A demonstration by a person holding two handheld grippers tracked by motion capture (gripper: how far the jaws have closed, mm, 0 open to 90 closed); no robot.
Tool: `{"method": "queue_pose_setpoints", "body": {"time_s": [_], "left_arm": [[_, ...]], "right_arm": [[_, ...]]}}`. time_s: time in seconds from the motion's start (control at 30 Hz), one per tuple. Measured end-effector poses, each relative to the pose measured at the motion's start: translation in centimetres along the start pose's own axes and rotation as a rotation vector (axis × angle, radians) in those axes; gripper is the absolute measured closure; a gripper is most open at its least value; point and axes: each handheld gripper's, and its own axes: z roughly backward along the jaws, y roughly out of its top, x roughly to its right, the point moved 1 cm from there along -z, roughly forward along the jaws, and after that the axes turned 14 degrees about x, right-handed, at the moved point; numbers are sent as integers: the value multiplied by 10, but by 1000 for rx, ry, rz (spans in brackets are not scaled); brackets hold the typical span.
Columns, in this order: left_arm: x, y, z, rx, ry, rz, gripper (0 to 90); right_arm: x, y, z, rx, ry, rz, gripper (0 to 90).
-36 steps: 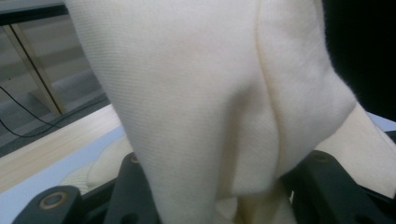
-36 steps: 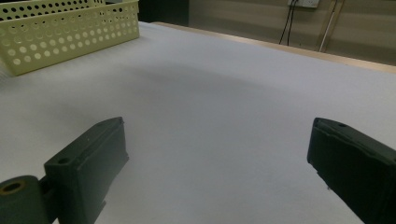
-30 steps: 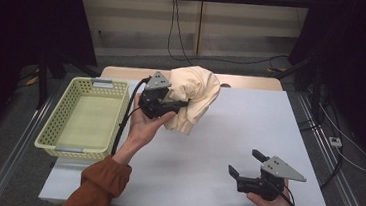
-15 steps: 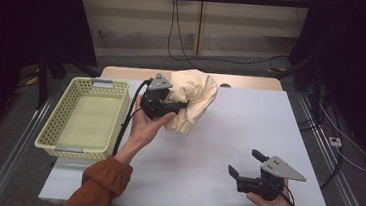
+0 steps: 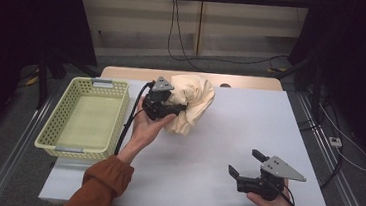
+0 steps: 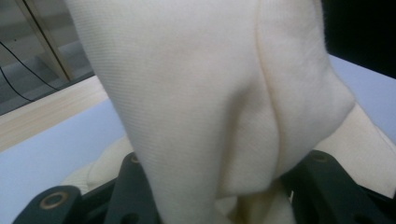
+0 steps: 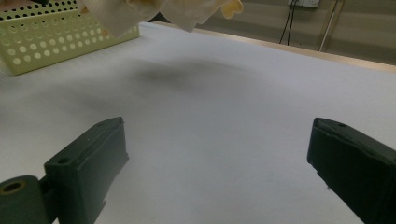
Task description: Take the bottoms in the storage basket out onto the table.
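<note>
A bunched cream cloth (image 5: 191,101) hangs above the white table (image 5: 248,134), with my left gripper (image 5: 176,106) shut on it at the table's back middle. In the left gripper view the cream cloth (image 6: 201,102) drapes between and over both black jaws. Its lower edge, the cloth (image 7: 163,11), hangs clear of the table in the right gripper view, with a shadow beneath. My right gripper (image 5: 246,162) stands open near the front right edge, held low over the table, nothing between its jaws (image 7: 215,158).
A pale yellow-green perforated basket (image 5: 83,147) sits on the table's left side, its inside bare; its wall (image 7: 51,42) is seen in the right gripper view. Cables run across the floor behind the table. Metal rails flank both sides.
My left gripper and the cloth have sunk slightly toward the table. The right gripper has stayed put.
</note>
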Motion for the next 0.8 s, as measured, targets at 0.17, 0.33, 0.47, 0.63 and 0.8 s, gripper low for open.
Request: {"method": "queue_pose_setpoints", "body": {"time_s": [0.17,0.33,0.47,0.63,0.8], "left_arm": [[0,-5,-5,-18,16,-10,578],[0,-11,-10,-36,20,-8,579],[-1,-14,-13,-50,19,-6,579],[-1,-20,-18,-69,25,-5,580],[-3,-26,-22,-88,39,-7,580]], "right_arm": [[0,0,0,0,0,0,49],[0,0,0,0,0,-1,49],[0,0,0,0,0,-1,49],[0,0,0,0,0,-1,49],[0,0,0,0,0,0,49]]}}
